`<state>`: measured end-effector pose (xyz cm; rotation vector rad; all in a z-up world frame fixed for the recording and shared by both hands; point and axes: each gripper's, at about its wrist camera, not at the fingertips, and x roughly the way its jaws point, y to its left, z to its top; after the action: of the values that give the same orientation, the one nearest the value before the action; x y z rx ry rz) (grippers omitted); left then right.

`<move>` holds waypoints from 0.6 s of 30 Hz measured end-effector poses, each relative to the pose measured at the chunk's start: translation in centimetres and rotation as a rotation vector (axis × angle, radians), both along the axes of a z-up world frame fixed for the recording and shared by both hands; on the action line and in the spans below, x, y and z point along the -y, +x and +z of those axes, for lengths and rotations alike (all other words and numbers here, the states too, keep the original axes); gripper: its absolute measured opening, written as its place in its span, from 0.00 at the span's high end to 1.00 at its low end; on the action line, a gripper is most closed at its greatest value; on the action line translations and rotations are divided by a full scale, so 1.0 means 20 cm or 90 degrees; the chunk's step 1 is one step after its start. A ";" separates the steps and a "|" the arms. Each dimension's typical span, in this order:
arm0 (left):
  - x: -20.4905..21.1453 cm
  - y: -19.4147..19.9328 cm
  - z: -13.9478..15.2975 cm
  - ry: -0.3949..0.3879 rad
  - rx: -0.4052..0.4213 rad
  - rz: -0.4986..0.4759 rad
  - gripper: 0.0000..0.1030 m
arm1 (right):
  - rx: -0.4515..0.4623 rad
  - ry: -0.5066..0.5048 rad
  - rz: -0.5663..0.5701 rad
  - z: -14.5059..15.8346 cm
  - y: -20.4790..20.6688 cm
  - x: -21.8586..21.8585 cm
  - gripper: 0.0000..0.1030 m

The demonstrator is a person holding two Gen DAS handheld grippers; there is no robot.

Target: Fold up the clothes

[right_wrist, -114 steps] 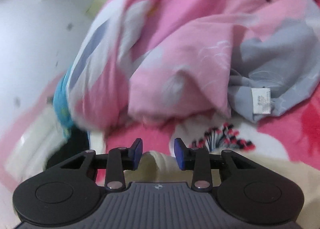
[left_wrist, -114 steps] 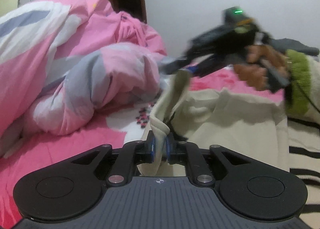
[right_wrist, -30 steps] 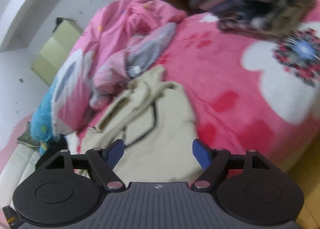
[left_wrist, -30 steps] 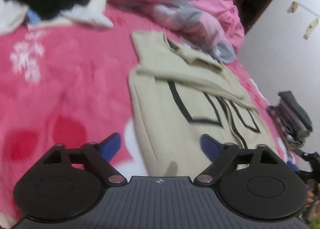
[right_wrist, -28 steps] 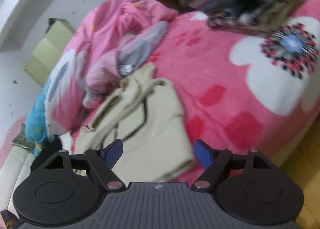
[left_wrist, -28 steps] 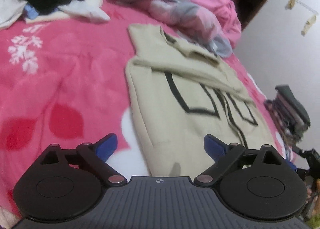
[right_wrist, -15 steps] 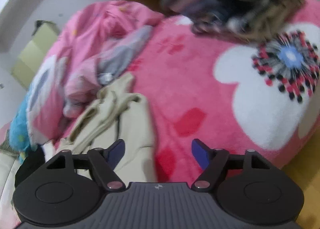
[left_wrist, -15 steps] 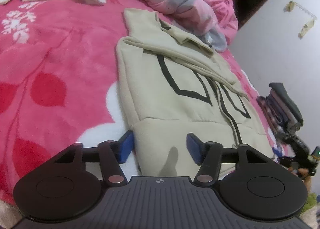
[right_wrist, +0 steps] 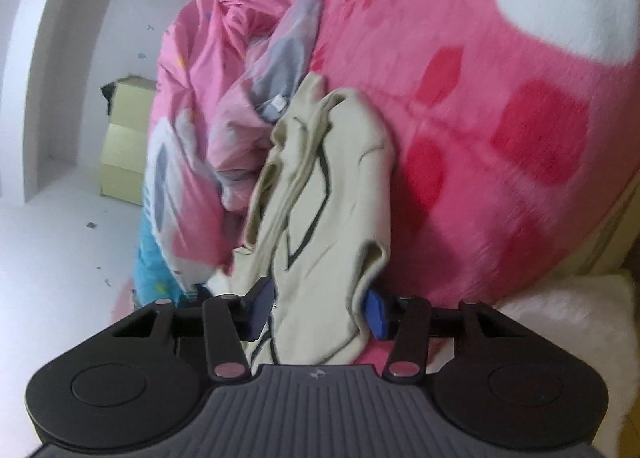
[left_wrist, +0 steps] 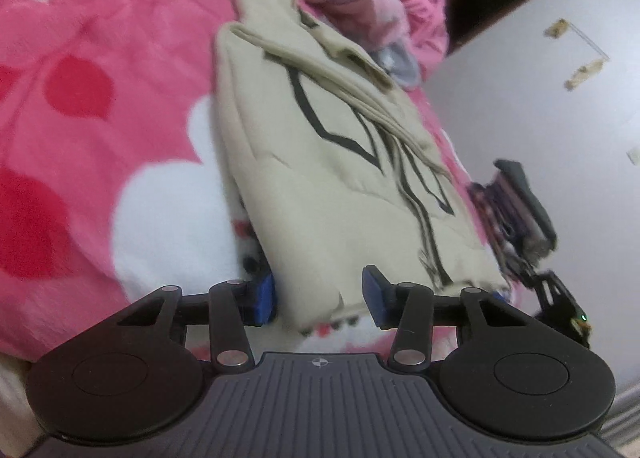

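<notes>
Two tools closing | left tool (left_wrist: 318,296), right tool (right_wrist: 318,308) | beige hoodie (left_wrist: 320,161) hem between jaws

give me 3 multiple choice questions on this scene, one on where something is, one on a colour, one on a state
1. Where does the beige hoodie lie?
A. on the pink blanket
B. on the floor
C. on a chair

2. What colour are the lines printed on the hoodie?
A. red
B. black
C. green

3. How is the hoodie arranged?
A. hung on a hanger
B. rolled into a ball
C. laid flat with a sleeve folded across it

Answers:
1. A, pink floral blanket shows all round it.
2. B, dark outlines run down its front.
3. C, it lies flat, its hem reaching between the pads of the left gripper, whose jaws are closing.
</notes>
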<state>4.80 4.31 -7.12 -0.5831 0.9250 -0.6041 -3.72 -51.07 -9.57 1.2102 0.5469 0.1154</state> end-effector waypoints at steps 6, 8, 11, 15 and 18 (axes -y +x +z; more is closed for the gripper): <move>0.00 0.03 -0.05 -0.033 -0.014 0.026 0.59 | -0.003 0.034 0.026 -0.05 0.06 -0.11 0.59; -0.01 0.04 -0.07 -0.056 -0.028 0.044 0.59 | 0.002 0.023 0.043 -0.03 0.07 -0.15 0.59; -0.02 0.05 -0.10 -0.086 -0.042 0.061 0.60 | 0.003 0.037 0.058 -0.04 0.09 -0.18 0.65; -0.02 0.05 -0.09 -0.077 -0.039 0.070 0.76 | -0.015 0.047 0.039 -0.04 0.08 -0.19 0.71; -0.03 0.05 -0.10 -0.079 -0.048 0.070 0.79 | -0.037 0.023 -0.014 -0.02 0.01 -0.16 0.68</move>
<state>5.86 5.00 -9.20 -0.7672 0.9237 -0.5462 -3.47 -47.87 -9.89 1.2571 0.5845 0.0718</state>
